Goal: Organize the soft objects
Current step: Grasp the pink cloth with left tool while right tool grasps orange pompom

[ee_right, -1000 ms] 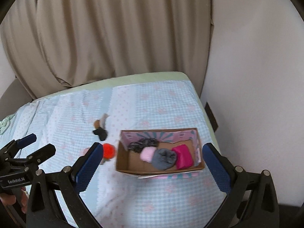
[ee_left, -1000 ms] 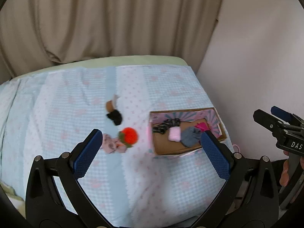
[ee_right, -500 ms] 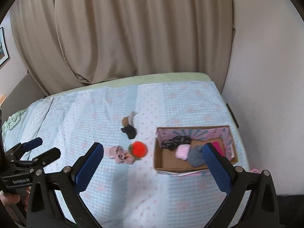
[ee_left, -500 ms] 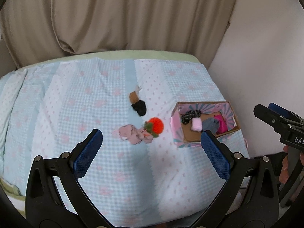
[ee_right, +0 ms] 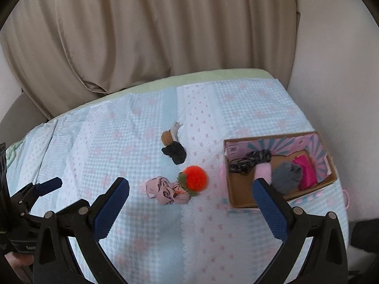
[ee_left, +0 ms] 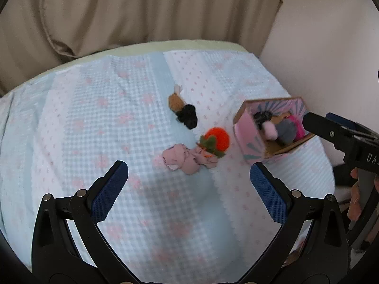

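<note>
On the bed lie a red-orange plush ball with green leaves point(ee_left: 215, 140) point(ee_right: 195, 178), a crumpled pink cloth point(ee_left: 183, 159) point(ee_right: 164, 190) touching it, and a black cloth point(ee_left: 187, 116) point(ee_right: 174, 152) beside a brown pom-pom point(ee_left: 174, 101) point(ee_right: 167, 137). A cardboard box point(ee_left: 246, 139) point(ee_right: 239, 196) at the right holds black-grey, pink, grey and magenta soft items. My left gripper point(ee_left: 188, 193) is open and empty, hovering near the pink cloth. My right gripper point(ee_right: 190, 203) is open and empty, above the bed between cloth and box; it also shows in the left wrist view point(ee_left: 341, 137).
The bed has a light blue checked cover point(ee_left: 118, 123) point(ee_right: 236, 108). Beige curtains point(ee_left: 142, 9) point(ee_right: 154, 28) hang behind it. A pale wall point(ee_left: 331, 35) stands right of the bed. The left gripper body shows at the left edge of the right wrist view point(ee_right: 26, 203).
Both views have swung left and moved closer to the bed. The loose items now sit nearer the centre and look larger. The box has shifted to the right side of both views.
</note>
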{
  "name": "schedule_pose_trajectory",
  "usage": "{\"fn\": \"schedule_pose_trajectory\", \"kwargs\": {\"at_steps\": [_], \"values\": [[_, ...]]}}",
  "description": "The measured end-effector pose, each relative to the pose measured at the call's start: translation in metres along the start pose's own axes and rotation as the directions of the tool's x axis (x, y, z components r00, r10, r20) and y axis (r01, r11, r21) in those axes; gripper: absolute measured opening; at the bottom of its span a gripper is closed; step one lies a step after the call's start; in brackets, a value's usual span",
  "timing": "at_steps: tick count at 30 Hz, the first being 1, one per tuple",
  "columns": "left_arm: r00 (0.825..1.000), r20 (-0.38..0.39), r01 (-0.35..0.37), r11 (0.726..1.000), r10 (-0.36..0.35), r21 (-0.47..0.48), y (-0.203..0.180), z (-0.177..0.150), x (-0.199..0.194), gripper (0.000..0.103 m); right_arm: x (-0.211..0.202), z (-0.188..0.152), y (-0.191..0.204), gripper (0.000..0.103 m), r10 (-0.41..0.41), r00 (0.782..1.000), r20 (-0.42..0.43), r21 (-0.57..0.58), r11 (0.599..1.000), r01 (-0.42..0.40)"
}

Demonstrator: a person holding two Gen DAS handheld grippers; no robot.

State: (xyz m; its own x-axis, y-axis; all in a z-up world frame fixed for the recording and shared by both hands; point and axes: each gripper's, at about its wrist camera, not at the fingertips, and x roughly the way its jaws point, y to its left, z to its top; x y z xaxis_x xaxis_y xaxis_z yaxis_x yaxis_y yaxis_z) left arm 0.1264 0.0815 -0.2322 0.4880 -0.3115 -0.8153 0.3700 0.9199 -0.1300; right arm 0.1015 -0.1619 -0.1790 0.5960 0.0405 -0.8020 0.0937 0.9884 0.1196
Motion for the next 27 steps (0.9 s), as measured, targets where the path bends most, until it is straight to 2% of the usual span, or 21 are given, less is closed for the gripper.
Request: {"fn": "schedule_pose_trajectory", "kwargs": {"at_steps": [7,10,16,20,22,27], "values": [[0.997,-0.056,0.063,0.991,-0.057,0.114,0.02,-0.015,0.092,0.102,0.074,-0.022,0.01,0.103,-0.019,1.0,-0.024,0.054,0.998,0.02],[0.992,-0.085,0.108,0.981,-0.095,0.161,0.019,-0.025,0.133,0.102,0.111,-0.032,0.01,0.103,-0.017,0.999,-0.037,0.074,0.997,0.02],[0.987,-0.117,0.136,0.961,-0.11,0.239,0.011,-0.04,0.209,0.102,0.183,-0.047,0.011,0.103,-0.021,0.998,-0.059,0.075,0.997,0.025],[0.989,-0.102,0.135,0.956,-0.111,0.261,0.009,-0.04,0.24,0.102,0.22,-0.051,0.008,0.103,-0.025,0.997,-0.075,0.081,0.996,0.031],[0.989,-0.097,0.137,0.949,-0.114,0.282,0.006,-0.042,0.253,0.101,0.237,-0.052,0.004,0.098,-0.028,0.996,-0.081,0.086,0.996,0.035],[0.988,-0.103,0.14,0.94,-0.113,0.311,-0.003,-0.047,0.276,0.094,0.27,-0.059,-0.001,0.092,-0.045,0.992,-0.119,0.09,0.994,0.056]]}}
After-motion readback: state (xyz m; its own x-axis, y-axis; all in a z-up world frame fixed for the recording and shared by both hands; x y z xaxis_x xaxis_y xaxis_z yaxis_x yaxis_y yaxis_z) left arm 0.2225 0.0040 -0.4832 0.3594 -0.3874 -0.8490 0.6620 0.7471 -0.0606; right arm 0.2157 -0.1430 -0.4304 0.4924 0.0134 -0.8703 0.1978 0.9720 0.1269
